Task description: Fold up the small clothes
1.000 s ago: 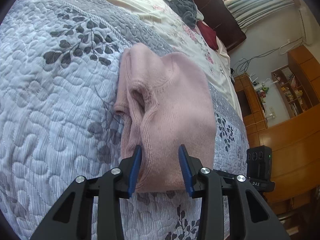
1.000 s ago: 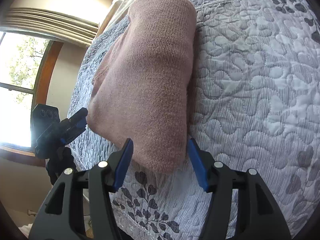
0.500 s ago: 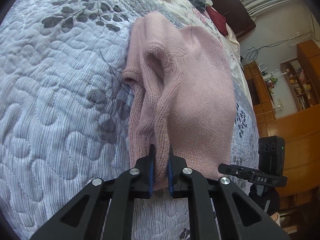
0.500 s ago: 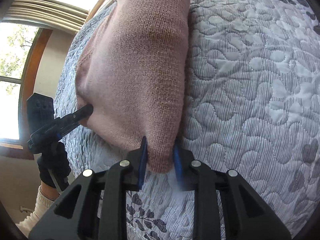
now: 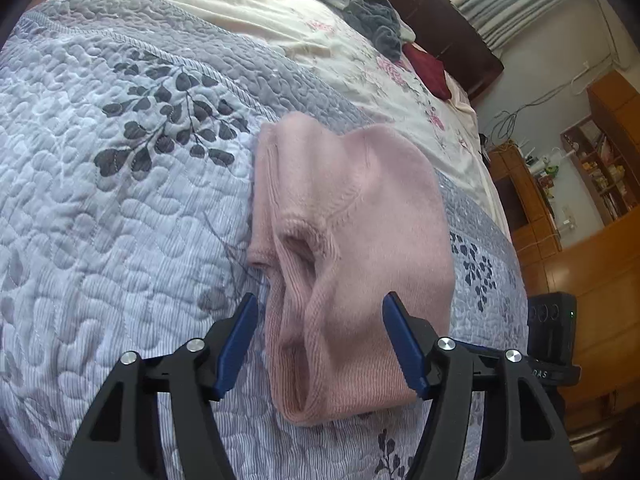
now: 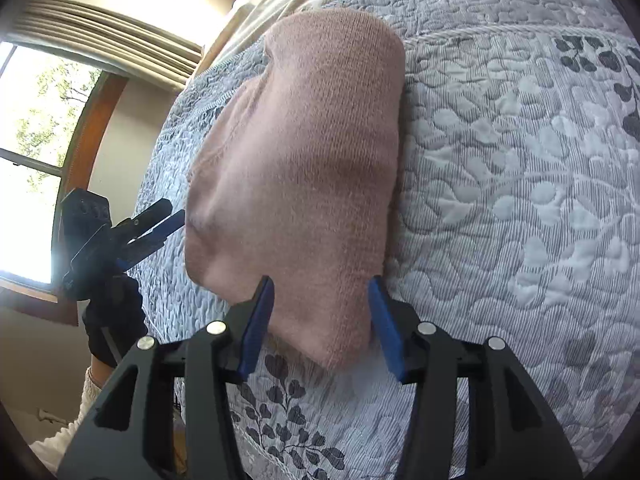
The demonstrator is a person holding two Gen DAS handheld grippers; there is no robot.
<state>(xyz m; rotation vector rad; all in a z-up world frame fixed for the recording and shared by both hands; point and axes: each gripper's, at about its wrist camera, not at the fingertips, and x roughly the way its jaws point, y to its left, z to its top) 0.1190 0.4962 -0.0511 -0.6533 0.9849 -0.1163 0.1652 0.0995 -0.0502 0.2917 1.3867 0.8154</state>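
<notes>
With both tongs, left [image 5: 320, 344] and right [image 6: 322, 322], spread around the folded pink sweater [image 5: 352, 248], another fold probably needs fresh grips.

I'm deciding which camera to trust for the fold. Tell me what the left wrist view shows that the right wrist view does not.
Only the left wrist view: the sweater's ribbed openings, a grey garment and a dark red one near the headboard, wooden shelves.
Only the right wrist view: a window, the smooth knit side, the left gripper from outside.
Both: the pink sweater on the quilt, open jaws straddling its near edge, right gripper included.
</notes>
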